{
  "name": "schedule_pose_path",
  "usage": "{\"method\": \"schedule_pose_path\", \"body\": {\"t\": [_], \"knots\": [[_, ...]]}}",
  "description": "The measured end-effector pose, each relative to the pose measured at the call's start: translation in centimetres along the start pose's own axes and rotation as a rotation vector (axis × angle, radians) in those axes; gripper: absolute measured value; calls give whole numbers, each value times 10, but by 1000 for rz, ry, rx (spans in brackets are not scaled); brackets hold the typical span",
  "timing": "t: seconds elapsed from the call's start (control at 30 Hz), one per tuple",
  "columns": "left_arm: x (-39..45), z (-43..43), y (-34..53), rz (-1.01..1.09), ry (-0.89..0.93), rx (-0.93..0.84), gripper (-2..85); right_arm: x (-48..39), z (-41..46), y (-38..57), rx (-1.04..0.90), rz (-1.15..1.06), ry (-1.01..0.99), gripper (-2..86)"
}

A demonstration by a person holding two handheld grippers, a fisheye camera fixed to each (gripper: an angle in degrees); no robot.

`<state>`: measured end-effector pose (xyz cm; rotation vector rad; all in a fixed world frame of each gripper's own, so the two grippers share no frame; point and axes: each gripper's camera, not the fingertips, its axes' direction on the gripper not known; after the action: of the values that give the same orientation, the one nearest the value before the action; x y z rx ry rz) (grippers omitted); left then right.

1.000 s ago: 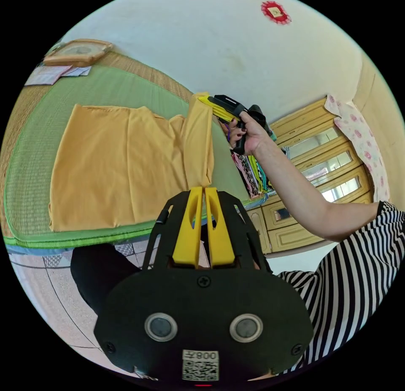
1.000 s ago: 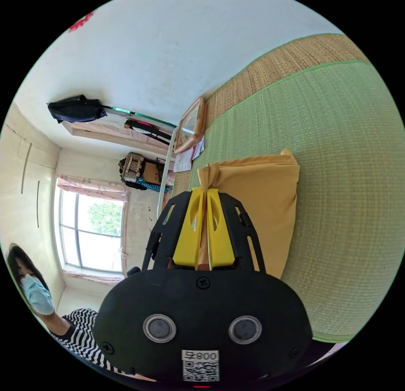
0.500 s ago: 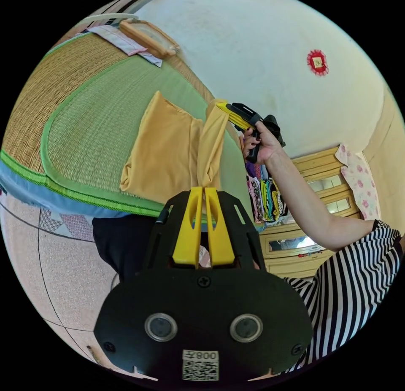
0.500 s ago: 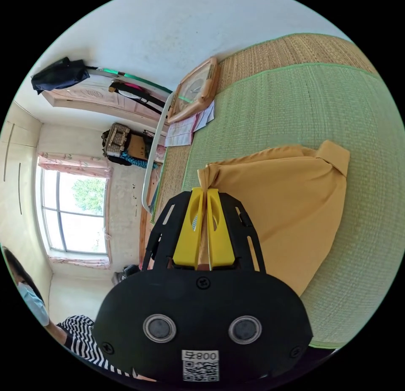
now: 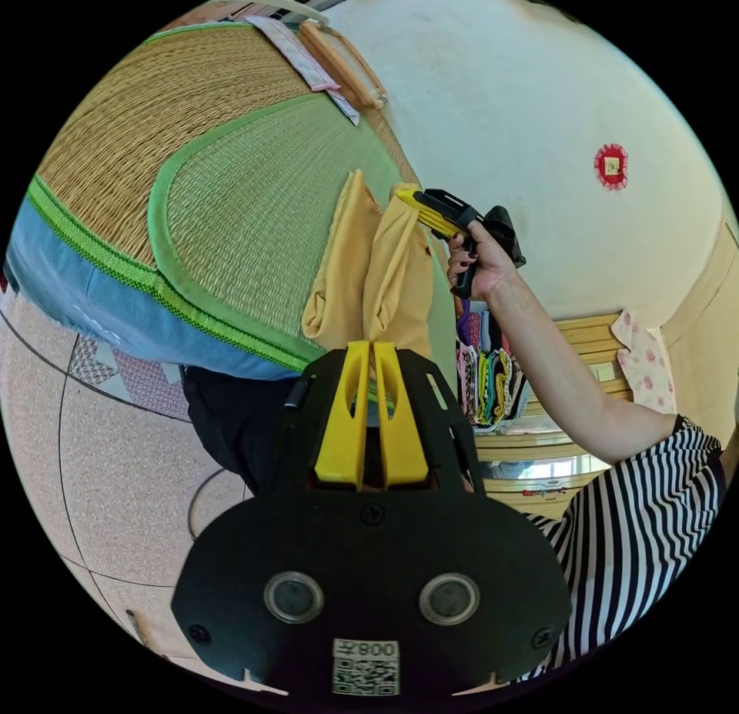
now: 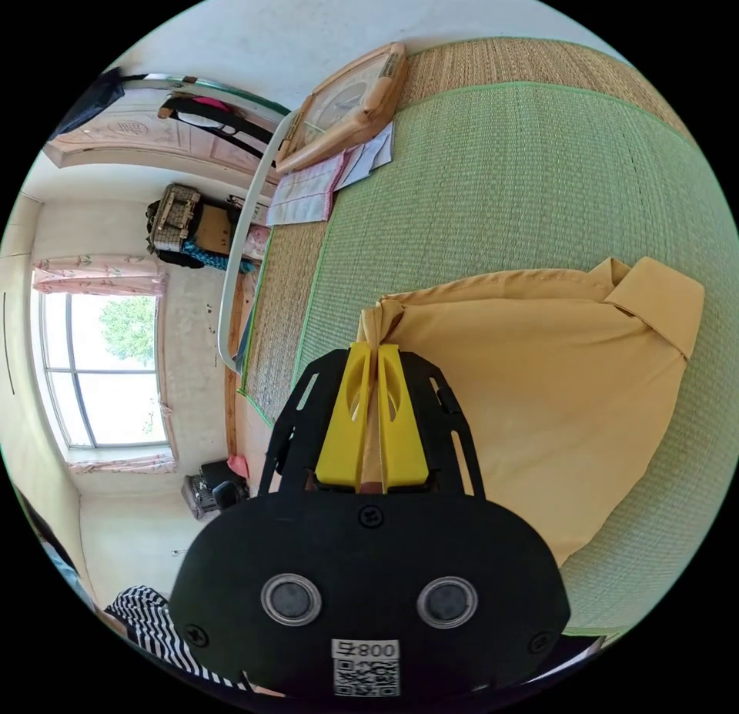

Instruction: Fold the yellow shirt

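Green woven mat (image 6: 539, 175) carries our soft yellow collared shirt (image 6: 539, 390); left gripper (image 5: 372, 348) and right gripper (image 6: 371, 348) each pinch an edge. We should lower both evenly, keeping edges aligned.

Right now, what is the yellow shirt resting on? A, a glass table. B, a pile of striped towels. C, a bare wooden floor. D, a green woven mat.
D: the yellow shirt lies spread on the green woven mat, while the right gripper and the left gripper each pinch an edge of it.
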<state>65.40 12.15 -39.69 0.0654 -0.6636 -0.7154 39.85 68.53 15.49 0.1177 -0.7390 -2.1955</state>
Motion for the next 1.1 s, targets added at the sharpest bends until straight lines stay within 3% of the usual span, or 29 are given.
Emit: {"method": "schedule_pose_path", "body": {"t": [0.73,1.1], "knots": [[-126,10,-15,-93,44,-32,7,-97,51,-33,-109,-10,136,24],[-139,5,-17,-93,54,-20,8,-155,32,2,-113,-194,144,48]]}}
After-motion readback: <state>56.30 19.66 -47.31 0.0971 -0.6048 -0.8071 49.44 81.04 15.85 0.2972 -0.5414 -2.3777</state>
